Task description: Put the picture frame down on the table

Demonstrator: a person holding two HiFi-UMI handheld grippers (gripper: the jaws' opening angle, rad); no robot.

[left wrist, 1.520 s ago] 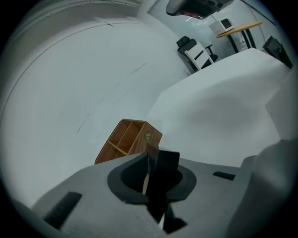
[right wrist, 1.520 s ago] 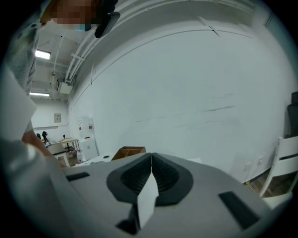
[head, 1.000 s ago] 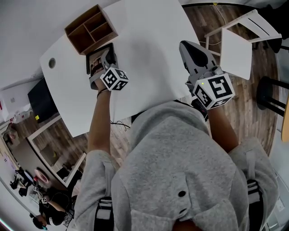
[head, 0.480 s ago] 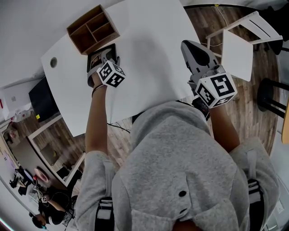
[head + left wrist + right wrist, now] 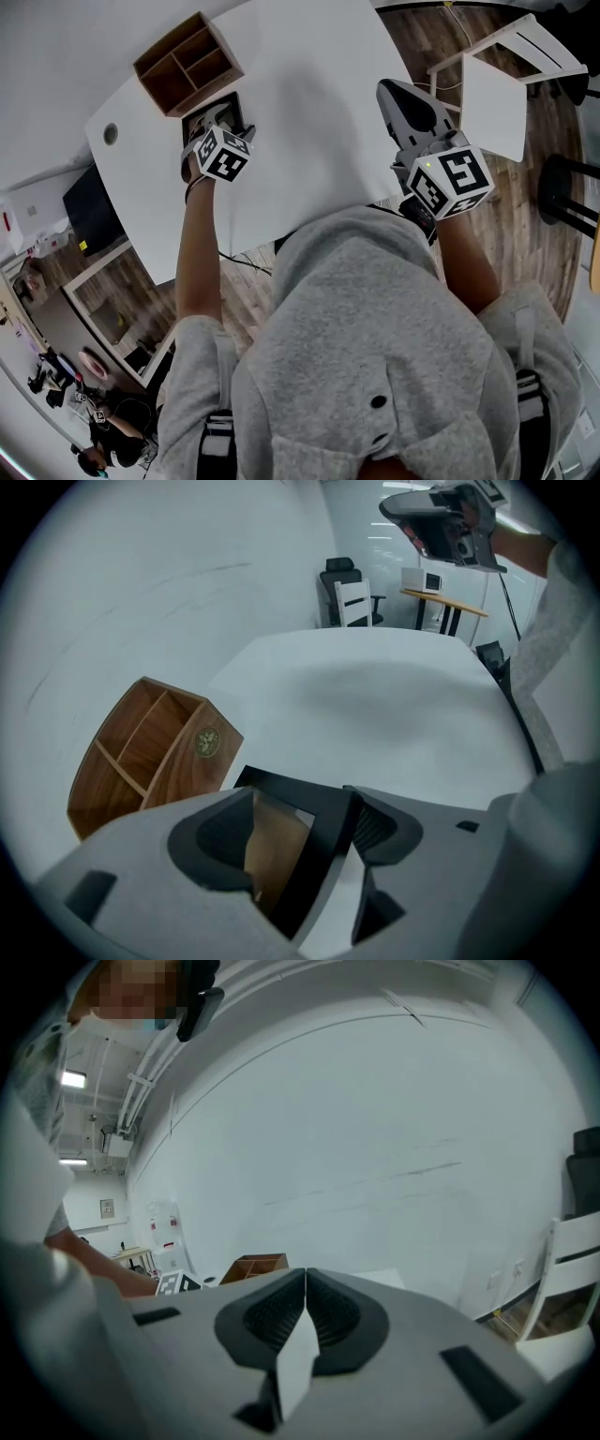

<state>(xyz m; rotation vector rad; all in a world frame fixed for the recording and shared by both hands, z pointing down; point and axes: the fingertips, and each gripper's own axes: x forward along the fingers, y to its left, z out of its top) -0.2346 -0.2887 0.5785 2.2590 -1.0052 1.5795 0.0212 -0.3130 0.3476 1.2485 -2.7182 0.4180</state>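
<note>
Far left on white tabletop [image 5: 300, 131]: wooden organizer [image 5: 185, 61], open compartments, untouched. Just beside it, at its near corner: picture frame [image 5: 319, 855], with left tool [image 5: 302, 817] over it, pointing steeply down. Just been opening the jaws there; now spread wide, frame's black edge between them, sliver of tabletop showing between that edge and the right-hand pad. Reads as letting go, not gripping.

Against a second ago in head view: marker cube [image 5: 223, 155] turned and tipped further over the frame, hardly any travel otherwise. Means placing step looks about done; release under way, pull-back not yet begun. Cannot tell whether frame lies fully flat or leans a little on one jaw, so worth care on withdrawal, to avoid dragging it.

Frame itself: rectangular, thin black border, warm brownish picture inside. Probably light and rigid, likely to slide easily on the smooth top.

Further right: right tool [image 5: 305, 1316], near tabletop's right edge, roughly level, jaws pressed together, nothing in them, same place as before. Far right: white chair [image 5: 495, 98] on wood floor, well apart from the frame.
</note>
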